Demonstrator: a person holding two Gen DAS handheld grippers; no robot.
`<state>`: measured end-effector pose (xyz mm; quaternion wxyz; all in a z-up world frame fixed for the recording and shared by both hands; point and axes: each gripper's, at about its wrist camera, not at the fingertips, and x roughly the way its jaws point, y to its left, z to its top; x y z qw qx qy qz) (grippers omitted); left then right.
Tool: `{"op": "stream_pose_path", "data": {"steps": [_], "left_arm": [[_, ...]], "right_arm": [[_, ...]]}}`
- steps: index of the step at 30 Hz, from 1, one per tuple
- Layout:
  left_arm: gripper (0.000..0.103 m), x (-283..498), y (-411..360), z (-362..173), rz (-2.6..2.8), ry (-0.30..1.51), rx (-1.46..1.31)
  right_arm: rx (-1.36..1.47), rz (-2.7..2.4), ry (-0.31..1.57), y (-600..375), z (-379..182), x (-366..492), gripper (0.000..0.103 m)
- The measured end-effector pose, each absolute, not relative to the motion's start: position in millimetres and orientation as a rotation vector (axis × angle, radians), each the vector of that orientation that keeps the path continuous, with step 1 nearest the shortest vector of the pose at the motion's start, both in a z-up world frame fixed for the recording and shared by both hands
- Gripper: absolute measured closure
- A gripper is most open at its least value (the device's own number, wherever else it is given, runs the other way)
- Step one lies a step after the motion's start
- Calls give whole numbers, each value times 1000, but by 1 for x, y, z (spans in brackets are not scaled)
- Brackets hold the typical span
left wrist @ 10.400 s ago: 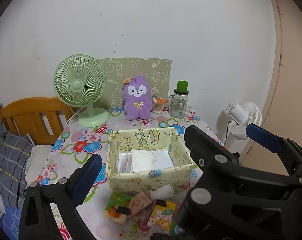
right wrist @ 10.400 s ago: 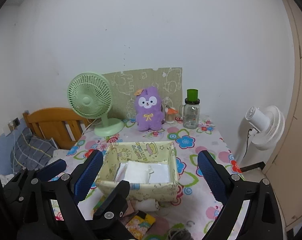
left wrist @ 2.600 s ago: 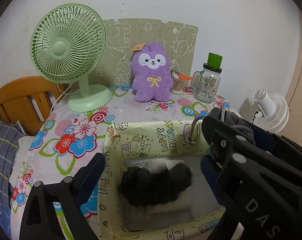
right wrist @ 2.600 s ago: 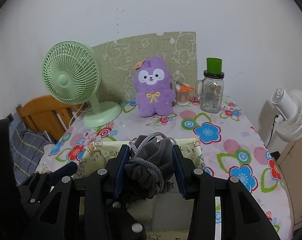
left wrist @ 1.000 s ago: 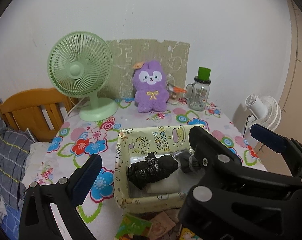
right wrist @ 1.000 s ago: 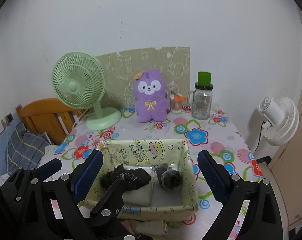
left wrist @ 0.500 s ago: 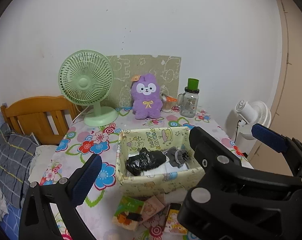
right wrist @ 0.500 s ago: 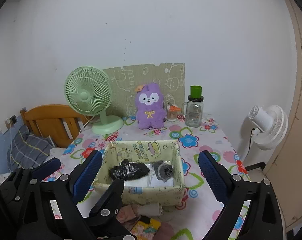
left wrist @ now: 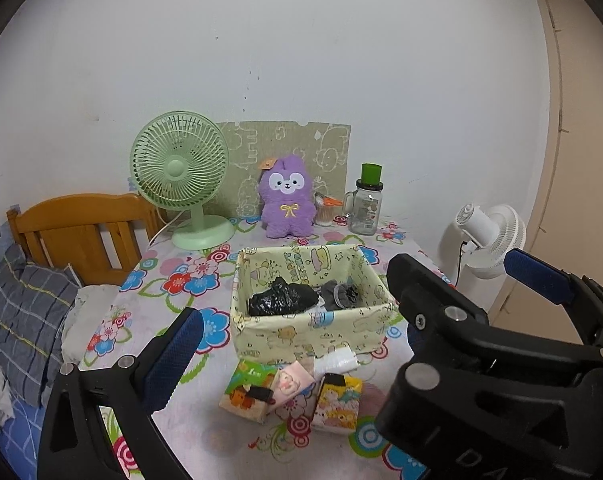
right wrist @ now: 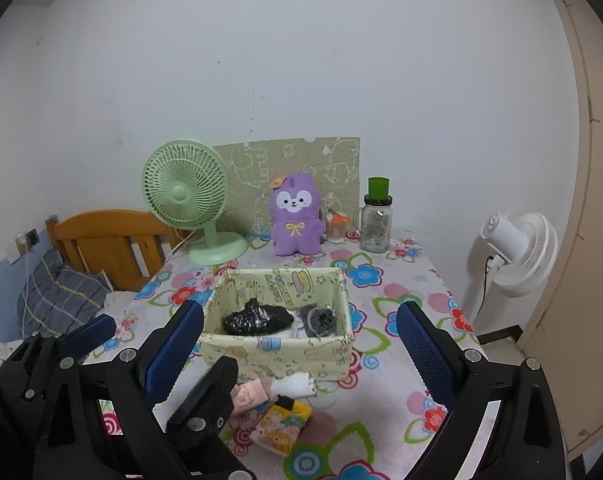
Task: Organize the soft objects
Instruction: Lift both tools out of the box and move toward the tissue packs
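Observation:
A yellow cartoon-print fabric basket (left wrist: pixel 309 330) (right wrist: pixel 277 350) stands mid-table. Inside lie a black crinkly bundle (left wrist: pixel 282 301) (right wrist: pixel 258 321) on the left and a grey rolled sock bundle (left wrist: pixel 338 295) (right wrist: pixel 318 319) on the right, over white packets. My left gripper (left wrist: pixel 353 312) is open and empty, held back above the table's near edge. My right gripper (right wrist: pixel 299 354) is open and empty, in front of the basket. A purple plush toy (left wrist: pixel 287 196) (right wrist: pixel 297 214) sits at the back.
Small printed tissue packs (left wrist: pixel 289 394) (right wrist: pixel 275 410) and a white roll (right wrist: pixel 295 386) lie in front of the basket. A green desk fan (left wrist: pixel 181 176), a glass jar with green lid (left wrist: pixel 367 204), a white floor fan (left wrist: pixel 489 236) and a wooden bed headboard (left wrist: pixel 81 228) surround the floral table (left wrist: pixel 173 292).
Both grippers have pulled back and up from the basket, open and empty. The black bundle and the grey sock bundle, placed earlier, stay in the basket.

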<state>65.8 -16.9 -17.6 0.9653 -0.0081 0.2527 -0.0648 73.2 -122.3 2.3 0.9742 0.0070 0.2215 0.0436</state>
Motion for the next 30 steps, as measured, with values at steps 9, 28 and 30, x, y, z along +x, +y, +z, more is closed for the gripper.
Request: {"op": "stream_pose_path", "data": {"steps": [9, 28, 30], "left_arm": [[0, 49, -16, -36, -143, 514, -33], [0, 50, 3, -85, -156, 582, -7], [0, 53, 5, -91, -156, 596, -2]], "right_arm": [[-3, 51, 439, -123, -13, 53, 4], [2, -4, 471, -108, -57, 49, 4], [-2, -3, 479, -105, -63, 52, 4]]}}
